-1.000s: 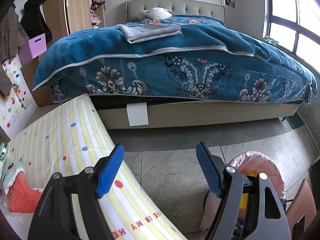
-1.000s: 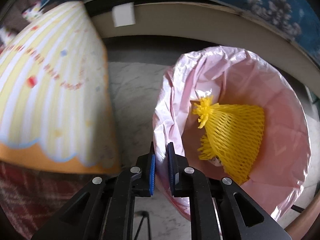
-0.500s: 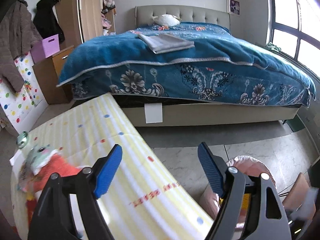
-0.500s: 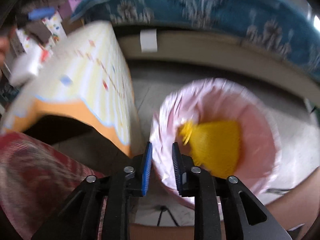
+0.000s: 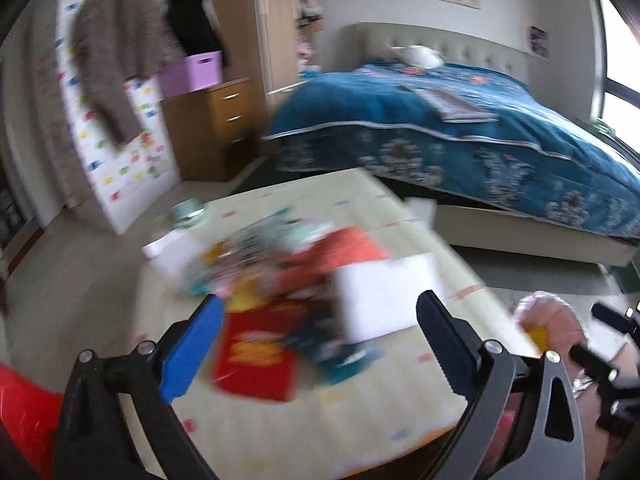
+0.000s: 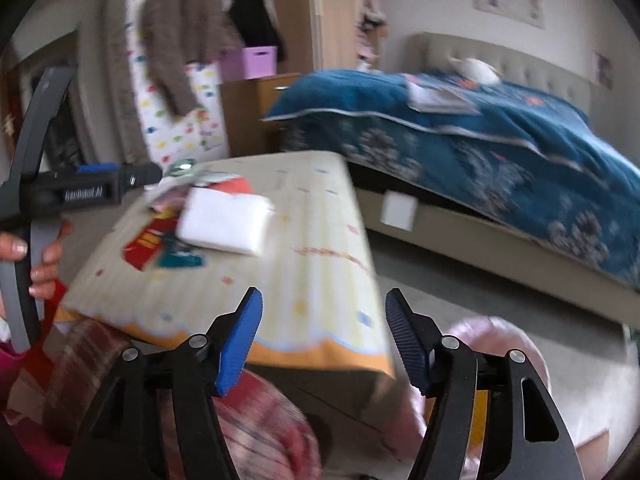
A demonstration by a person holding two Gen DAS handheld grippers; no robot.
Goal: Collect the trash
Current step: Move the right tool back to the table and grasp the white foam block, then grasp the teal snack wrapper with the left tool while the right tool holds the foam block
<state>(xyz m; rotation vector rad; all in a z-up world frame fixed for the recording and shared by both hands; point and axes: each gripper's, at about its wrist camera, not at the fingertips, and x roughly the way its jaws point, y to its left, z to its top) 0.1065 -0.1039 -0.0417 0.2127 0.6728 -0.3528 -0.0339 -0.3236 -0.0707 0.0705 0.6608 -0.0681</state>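
hovering over the yellow striped worktop [image 5: 280, 420], the left tool [image 5: 316, 340] had its blue fingers [image 5: 192, 352] spread wide with nothing between them. below it lay a blurred heap of trash [image 5: 280, 280]: a red packet [image 5: 256, 356], a white paper block [image 5: 384, 296], an orange piece and some teal and mixed wrappers, all resting on the worktop's middle. a small round tin [image 5: 188, 212] sat near the far edge. the right tool [image 6: 322, 336] was also spread apart and empty, held off the near right corner of the worktop [image 6: 312, 280], above a pink-lined bin [image 6: 512, 344] on the floor. in the right wrist view the white paper block [image 6: 224, 224] overlapped the red packet [image 6: 144, 244], well apart from the bin. a bed with a blue blanket [image 5: 460, 132] stood behind, and a wooden drawer unit [image 5: 216, 128] beside it.
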